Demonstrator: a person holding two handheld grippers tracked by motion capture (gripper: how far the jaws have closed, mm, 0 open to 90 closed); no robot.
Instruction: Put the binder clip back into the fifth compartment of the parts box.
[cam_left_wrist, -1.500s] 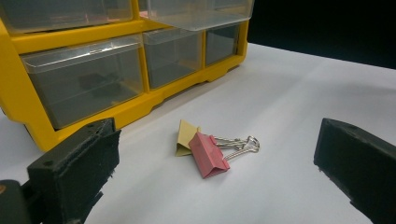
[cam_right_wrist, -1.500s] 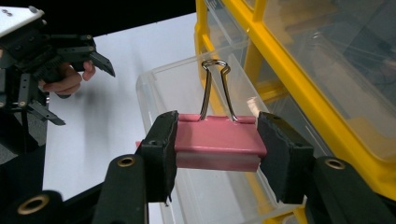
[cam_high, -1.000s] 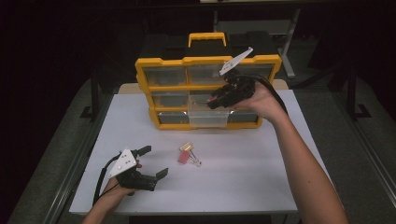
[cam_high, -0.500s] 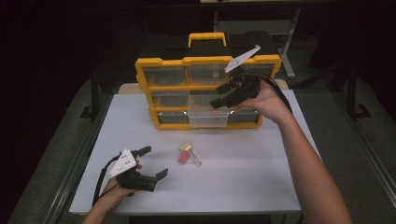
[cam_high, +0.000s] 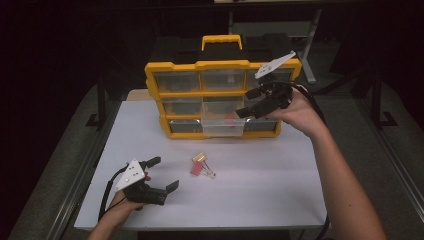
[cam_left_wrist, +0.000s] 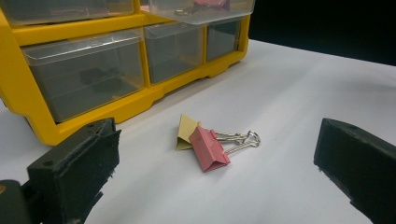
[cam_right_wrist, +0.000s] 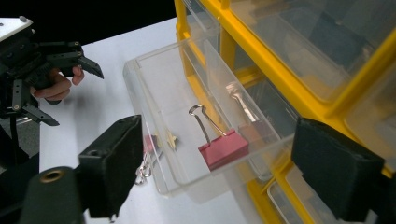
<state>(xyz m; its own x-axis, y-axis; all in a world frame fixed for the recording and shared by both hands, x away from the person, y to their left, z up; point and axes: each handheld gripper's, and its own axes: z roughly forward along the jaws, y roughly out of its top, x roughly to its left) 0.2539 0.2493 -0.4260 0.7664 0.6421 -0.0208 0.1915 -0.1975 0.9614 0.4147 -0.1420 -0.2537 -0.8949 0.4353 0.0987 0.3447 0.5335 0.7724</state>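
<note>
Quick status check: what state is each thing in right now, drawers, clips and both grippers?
Pulled-out drawer: open, sticking out of the organizer.
Other drawers: shut.
Pink clip in drawer: lying loose inside, not gripped.
Pink clip on table: lying flat, touching the tan clip.
Tan clip: lying flat.
Right gripper: jaws just opened, nothing between them.
Left gripper: open, empty, facing the table clips.

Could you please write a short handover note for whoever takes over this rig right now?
Right gripper: jaws have just been opening, nothing between them, above the open drawer.
Left gripper: open, resting on the table.
Done: one pink binder clip lies in the drawer of the yellow organizer.
Left: the pink clip and tan clip on the table, then closing the drawer.
</note>
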